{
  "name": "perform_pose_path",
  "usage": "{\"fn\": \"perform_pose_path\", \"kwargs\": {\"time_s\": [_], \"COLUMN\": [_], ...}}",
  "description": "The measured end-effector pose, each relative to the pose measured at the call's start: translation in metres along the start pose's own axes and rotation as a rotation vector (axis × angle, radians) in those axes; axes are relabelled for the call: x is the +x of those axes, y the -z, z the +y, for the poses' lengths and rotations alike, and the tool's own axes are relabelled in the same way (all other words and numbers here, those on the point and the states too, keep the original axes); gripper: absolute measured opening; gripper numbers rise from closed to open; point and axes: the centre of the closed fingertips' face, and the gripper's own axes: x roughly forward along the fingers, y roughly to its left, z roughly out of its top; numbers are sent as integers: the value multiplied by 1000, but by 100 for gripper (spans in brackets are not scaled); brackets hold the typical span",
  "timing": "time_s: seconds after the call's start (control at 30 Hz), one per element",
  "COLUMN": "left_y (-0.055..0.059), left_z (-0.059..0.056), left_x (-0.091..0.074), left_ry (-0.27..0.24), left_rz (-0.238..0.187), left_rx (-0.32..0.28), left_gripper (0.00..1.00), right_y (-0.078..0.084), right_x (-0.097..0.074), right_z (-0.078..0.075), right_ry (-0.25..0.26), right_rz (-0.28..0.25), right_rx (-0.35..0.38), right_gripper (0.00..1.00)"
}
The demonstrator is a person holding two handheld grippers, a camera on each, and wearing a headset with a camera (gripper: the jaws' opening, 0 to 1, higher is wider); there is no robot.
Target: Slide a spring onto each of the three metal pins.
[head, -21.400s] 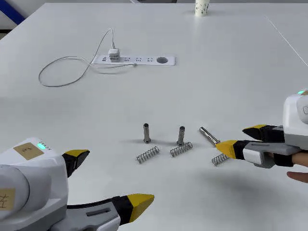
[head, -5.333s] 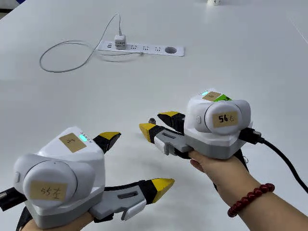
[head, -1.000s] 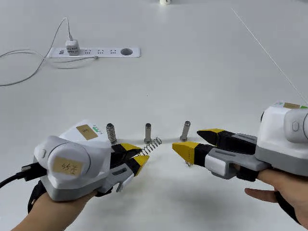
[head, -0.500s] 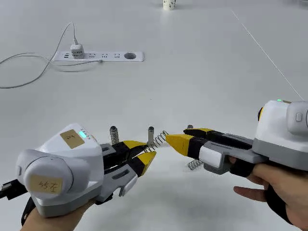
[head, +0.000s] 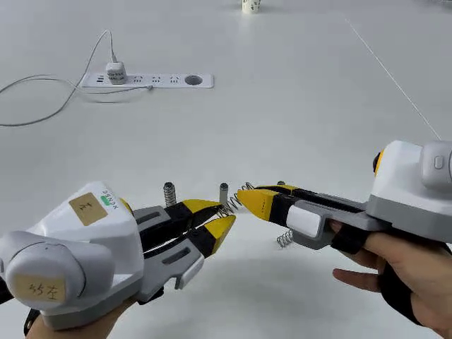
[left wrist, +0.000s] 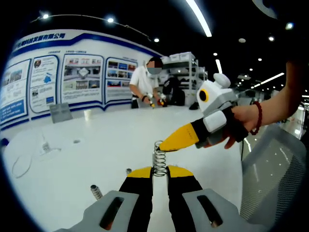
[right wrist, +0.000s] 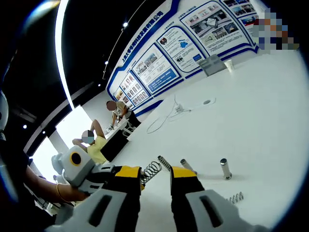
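In the head view, the left gripper (head: 217, 214) is squeezing one end of a spring (head: 229, 205) between its shut fingers. The rest of the spring is sticking out past the yellow tips, up off the table (head: 296, 106). The right gripper (head: 253, 193) is pointing its tips at the spring's free end, and its gap is hard to see from here. The middle pin (head: 224, 192) is standing just behind the spring, and the left pin (head: 169, 194) is wearing a spring of its own. The third pin (head: 281, 183) is mostly hiding behind the right gripper. A loose spring (head: 284, 239) is lying under that gripper. In the left gripper view, the spring (left wrist: 158, 153) is standing straight up from the shut fingers. One yellow tip of the right gripper (left wrist: 181, 139) is sitting at its top coils, and I cannot tell if they are touching. In the right gripper view, the right fingers are standing apart. The spring (right wrist: 151, 170) is lying in the gap, close to one finger, which is hiding the left gripper's tips.
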Motion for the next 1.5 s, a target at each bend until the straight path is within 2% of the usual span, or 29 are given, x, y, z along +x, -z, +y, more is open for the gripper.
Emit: {"fn": "perform_pose_path", "kwargs": {"time_s": [0.13,0.4,0.83,1.03,1.23,1.37,1.5], "left_y": [-4,-9,-6,-2,1,10,15], "left_z": [-2,-4,-2,-1,1,3,4], "left_x": [0,0,-1,0,0,0,-2], "left_ry": [8,20,8,-2,-9,-20,-28], "left_rz": [-18,-41,-14,16,31,72,94], "left_rx": [-1,5,-6,-16,-12,-20,-15], "left_gripper": [10,10,11,12,15,22,24], "right_y": [-5,-7,-6,-3,-4,-7,-10], "right_x": [0,1,2,4,6,7,9], "right_z": [2,9,15,17,13,8,6], "right_ry": [-25,-60,-91,-78,-35,0,24], "right_rz": [-22,-33,-29,-19,-11,-9,-10], "right_rx": [49,94,77,29,-47,-111,-157], "right_gripper": [21,16,12,12,12,12,12]}}
